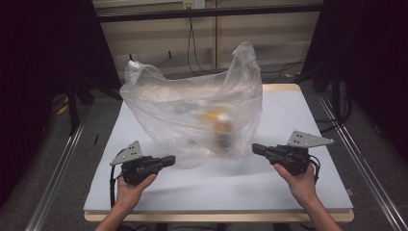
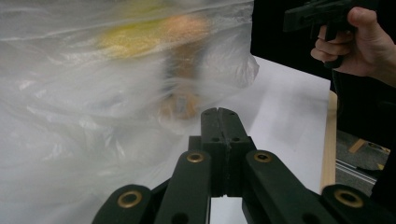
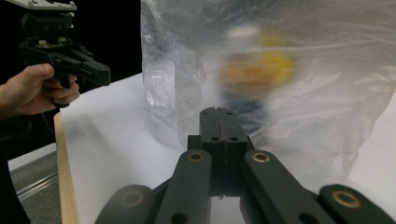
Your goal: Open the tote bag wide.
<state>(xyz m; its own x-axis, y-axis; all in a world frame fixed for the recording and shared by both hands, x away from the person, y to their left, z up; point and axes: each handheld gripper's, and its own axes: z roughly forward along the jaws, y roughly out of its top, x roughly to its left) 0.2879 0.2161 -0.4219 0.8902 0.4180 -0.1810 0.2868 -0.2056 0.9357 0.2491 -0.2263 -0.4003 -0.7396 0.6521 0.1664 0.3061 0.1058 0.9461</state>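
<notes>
Dim, dark surroundings; the lit white table glows, while the plastic bag is motion-blurred.

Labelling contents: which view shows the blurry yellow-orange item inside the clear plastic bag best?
Right gripper view: the yellow-orange item sits central through the clear plastic bag. Left gripper view shows it smeared at the top; high view shows it small.

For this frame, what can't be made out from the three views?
- Contents of the plastic bag: a yellow-orange thing shows through the film in the high view, too blurred and veiled to identify.
- The same thing in the left gripper view and in the right gripper view: smeared by blur behind crinkled plastic.
- Whether the bag touches either hand-held gripper, left or right: blurred film at its base hides the gap.
</notes>
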